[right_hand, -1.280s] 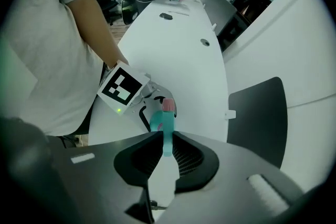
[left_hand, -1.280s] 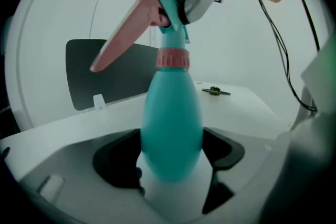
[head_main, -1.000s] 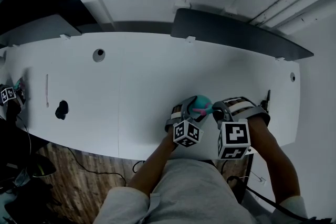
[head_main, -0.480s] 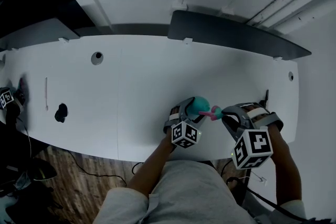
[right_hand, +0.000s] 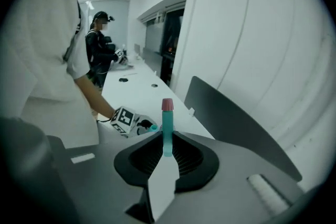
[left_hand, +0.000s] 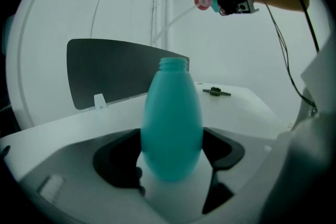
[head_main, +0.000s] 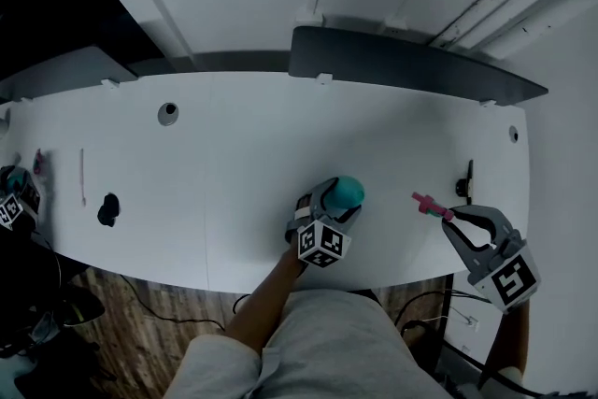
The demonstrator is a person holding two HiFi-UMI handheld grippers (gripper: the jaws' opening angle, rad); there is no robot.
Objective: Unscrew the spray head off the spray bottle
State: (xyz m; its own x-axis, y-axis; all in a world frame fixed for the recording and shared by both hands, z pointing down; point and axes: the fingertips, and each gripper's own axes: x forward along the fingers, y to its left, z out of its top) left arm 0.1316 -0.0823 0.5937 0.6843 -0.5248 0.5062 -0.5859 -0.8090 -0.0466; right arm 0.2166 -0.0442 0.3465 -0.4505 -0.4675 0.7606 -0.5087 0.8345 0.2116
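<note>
My left gripper (head_main: pixel 327 203) is shut on the teal spray bottle (head_main: pixel 348 191) and holds it upright on the white table (head_main: pixel 243 154). In the left gripper view the bottle (left_hand: pixel 172 123) fills the gap between the jaws, and its threaded neck (left_hand: pixel 173 64) is bare. The pink and teal spray head (head_main: pixel 428 203) is off the bottle, off to its right, with my right gripper (head_main: pixel 447 217) shut on it. In the right gripper view the spray head (right_hand: pixel 167 128) stands clamped between the pads. Its white dip tube (left_hand: pixel 174 19) hangs free in the air.
A dark panel (head_main: pixel 411 65) stands along the table's back edge. A small black object (head_main: pixel 108 208) and a round cable hole (head_main: pixel 167 113) lie at the left, and a black clip (head_main: pixel 464 180) lies at the right. Another person (right_hand: pixel 100 44) stands at the table's far end.
My right gripper has lifted up and swung out to the right with the spray head, rolling as it went, so the head has come off the bottle. The left gripper and bottle stayed put.
</note>
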